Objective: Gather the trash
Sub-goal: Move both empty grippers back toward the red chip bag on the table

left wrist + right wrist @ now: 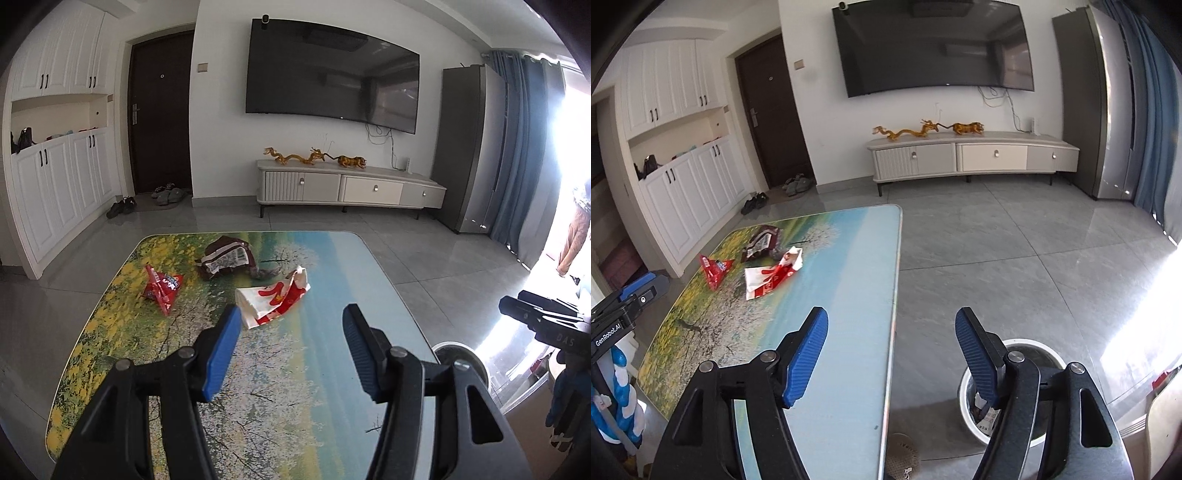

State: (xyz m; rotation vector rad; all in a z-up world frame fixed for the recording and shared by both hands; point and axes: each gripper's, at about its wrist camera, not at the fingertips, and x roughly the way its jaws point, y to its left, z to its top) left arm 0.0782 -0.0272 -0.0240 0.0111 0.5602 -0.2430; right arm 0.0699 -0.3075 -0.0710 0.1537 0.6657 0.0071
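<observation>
While three wrappers are lying uncollected on the bench [325, 332], both claws are hanging empty above its near end, so the step in hand reads as the approach to a fresh pick.

Item 1, white-and-red wrapper [273, 299]: lying nearest the left claw [290, 321], just beyond its blue left finger [221, 354]. Likely the first target.
Item 2, red wrapper [162, 288]: lying left of the white-and-red wrapper, apart from it.
Item 3, brown wrapper [225, 258]: lying behind the white-and-red wrapper, close to its far tip.
Item 4, bin [1015, 387]: standing on the floor right of the bench, under the right claw [892, 321], with some paper already showing inside.

Left claw: jaws standing apart, nothing between them. Right claw: jaws likewise apart and empty, straddling the bench edge and the bin.

Next move, as a judgement: the left claw is needing to go forward and down, bracket the white-and-red wrapper, pinch a raised fold, then carry it right to the bin.

View differences: the right wrist view is showing the bin's contents and a drain cover [903, 456] on the floor; the left wrist view is showing only the bin's rim.
</observation>
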